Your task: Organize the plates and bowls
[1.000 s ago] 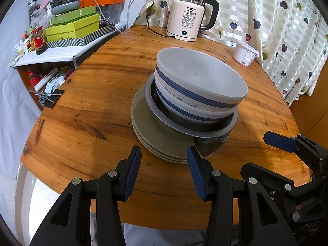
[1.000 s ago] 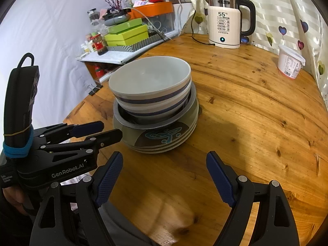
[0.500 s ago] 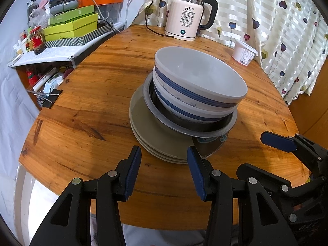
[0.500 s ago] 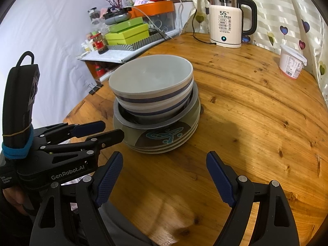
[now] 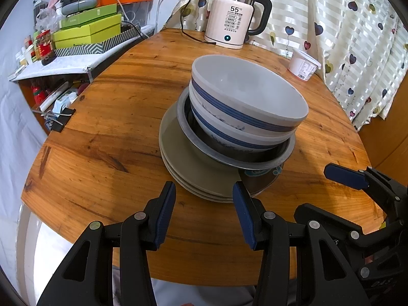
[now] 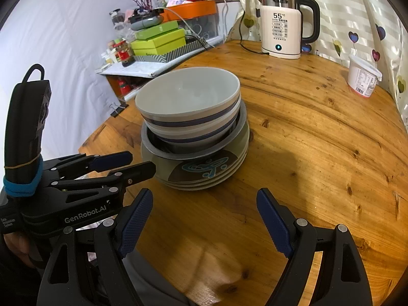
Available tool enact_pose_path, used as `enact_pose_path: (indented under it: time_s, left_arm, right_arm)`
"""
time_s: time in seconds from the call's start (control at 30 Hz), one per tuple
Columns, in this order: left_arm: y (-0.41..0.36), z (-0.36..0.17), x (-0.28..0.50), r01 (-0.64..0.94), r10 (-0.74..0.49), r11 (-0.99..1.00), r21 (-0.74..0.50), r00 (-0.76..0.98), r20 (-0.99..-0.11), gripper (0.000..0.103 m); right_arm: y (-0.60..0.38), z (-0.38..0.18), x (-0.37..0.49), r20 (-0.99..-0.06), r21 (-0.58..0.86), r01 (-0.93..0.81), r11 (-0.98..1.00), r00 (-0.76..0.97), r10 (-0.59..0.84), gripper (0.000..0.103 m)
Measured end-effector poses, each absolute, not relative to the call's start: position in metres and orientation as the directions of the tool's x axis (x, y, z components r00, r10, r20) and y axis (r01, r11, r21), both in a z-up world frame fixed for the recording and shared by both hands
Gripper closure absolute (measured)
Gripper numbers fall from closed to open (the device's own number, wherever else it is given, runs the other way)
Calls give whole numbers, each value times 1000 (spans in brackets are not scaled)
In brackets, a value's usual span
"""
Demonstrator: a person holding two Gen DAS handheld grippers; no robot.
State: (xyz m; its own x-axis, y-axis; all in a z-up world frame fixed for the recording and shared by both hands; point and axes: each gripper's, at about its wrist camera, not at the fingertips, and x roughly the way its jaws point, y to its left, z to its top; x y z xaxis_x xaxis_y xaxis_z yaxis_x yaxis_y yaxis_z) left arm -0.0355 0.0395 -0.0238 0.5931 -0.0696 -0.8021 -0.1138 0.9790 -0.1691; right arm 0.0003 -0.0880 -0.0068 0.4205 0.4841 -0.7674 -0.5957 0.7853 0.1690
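Note:
One pile stands mid-table: several grey-green plates [image 5: 188, 168] [image 6: 204, 176] at the bottom, a metal dish [image 5: 255, 162] [image 6: 193, 153] on them, and two nested white bowls with blue bands [image 5: 244, 99] [image 6: 188, 99] on top. My left gripper [image 5: 204, 204] hovers open just in front of the plates' near rim, with nothing between its fingers. It also shows at the left of the right wrist view as left gripper [image 6: 137, 163]. My right gripper [image 6: 204, 219] stands wide open in front of the pile, holding nothing; one of its fingers [image 5: 344, 176] shows at the right.
A white electric kettle [image 5: 234, 23] with its cord stands at the table's far edge, and a white tub [image 5: 303, 63] sits by the heart-print curtain [image 5: 357, 25]. A cluttered shelf with green boxes [image 5: 86, 33] lies left. The round table's [image 5: 102, 127] front edge is close below the grippers.

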Motion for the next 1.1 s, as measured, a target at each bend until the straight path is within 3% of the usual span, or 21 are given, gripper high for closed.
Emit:
enact_pose_path:
  time_s: [1.1]
  left_arm:
    - [40, -20, -33, -113, -71, 979, -172, 598, -798, 55]
  right_arm:
    - [-91, -2, 1, -763, 165, -599, 784, 425, 486, 19]
